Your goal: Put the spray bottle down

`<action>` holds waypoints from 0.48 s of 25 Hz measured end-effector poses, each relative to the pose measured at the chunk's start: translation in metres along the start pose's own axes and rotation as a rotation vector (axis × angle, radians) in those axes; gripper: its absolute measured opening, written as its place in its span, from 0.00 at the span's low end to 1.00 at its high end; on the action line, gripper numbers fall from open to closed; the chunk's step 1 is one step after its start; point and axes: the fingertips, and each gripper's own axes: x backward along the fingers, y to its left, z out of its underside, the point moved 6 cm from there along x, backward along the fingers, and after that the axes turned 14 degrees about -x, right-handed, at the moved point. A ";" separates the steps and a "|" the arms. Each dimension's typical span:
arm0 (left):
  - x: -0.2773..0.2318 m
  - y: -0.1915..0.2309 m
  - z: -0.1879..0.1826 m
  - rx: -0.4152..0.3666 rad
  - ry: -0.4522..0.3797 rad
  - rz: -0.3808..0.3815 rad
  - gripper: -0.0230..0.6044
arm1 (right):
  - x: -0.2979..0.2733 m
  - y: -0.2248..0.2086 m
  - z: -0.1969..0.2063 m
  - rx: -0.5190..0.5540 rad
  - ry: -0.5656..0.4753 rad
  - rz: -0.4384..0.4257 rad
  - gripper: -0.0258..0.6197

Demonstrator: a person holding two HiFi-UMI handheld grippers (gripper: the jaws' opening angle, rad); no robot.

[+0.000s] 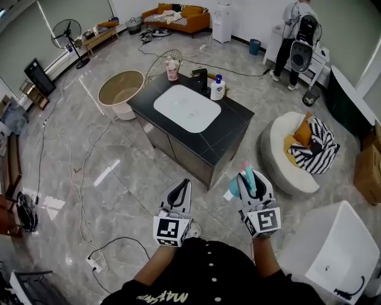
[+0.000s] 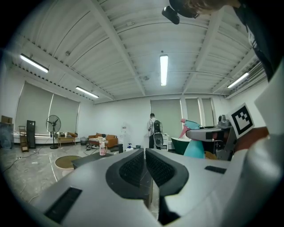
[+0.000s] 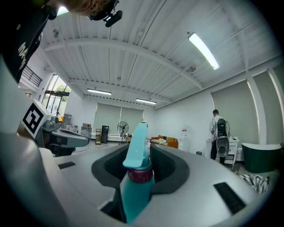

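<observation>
Clamping the neck of the one spray bottle (image 3: pixel 133 186), the right gripper (image 1: pixel 249 176) holds it in the air over the floor (image 1: pixel 119 173), short of the desk (image 1: pixel 235 128) and well apart from it. The bottle is roughly upright, so its long axis runs up and down across the level jaws. Its teal body hangs below them and its spray head rises above. The head lies in line with the jaws, and its pink tip reaches past the fingertips, away from the person. The left gripper (image 2: pixel 145 153) is beside it with its jaws together and nothing between them. There are two grippers in all. The desk is a dark-topped cabinet with one white basin (image 1: pixel 187 108) sunk into it. Along its far edge are one black tap (image 1: pixel 201 79), one white pump bottle (image 1: pixel 217 88) and one pink container (image 1: pixel 172 70). The floor is glossy grey marble tile crossed by loose cables. The room is large, with white walls and long strip lights (image 2: pixel 163 68) on a ribbed ceiling. Around the desk are one round tub (image 1: pixel 121 89), one standing fan (image 1: pixel 65 33), one orange sofa (image 1: pixel 178 18) and one round white seat (image 1: pixel 286 161). One person (image 1: pixel 294 30) stands at the back.
</observation>
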 end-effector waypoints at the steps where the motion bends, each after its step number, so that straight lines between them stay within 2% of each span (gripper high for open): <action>1: -0.004 0.006 0.003 0.002 0.003 0.004 0.07 | -0.008 0.001 0.000 0.003 0.000 0.005 0.23; 7: -0.028 0.039 0.014 0.006 0.020 0.036 0.07 | -0.041 0.004 0.002 0.009 0.006 0.029 0.23; 12: -0.050 0.047 0.021 0.012 0.030 0.066 0.07 | -0.060 -0.006 0.007 0.006 0.017 0.048 0.23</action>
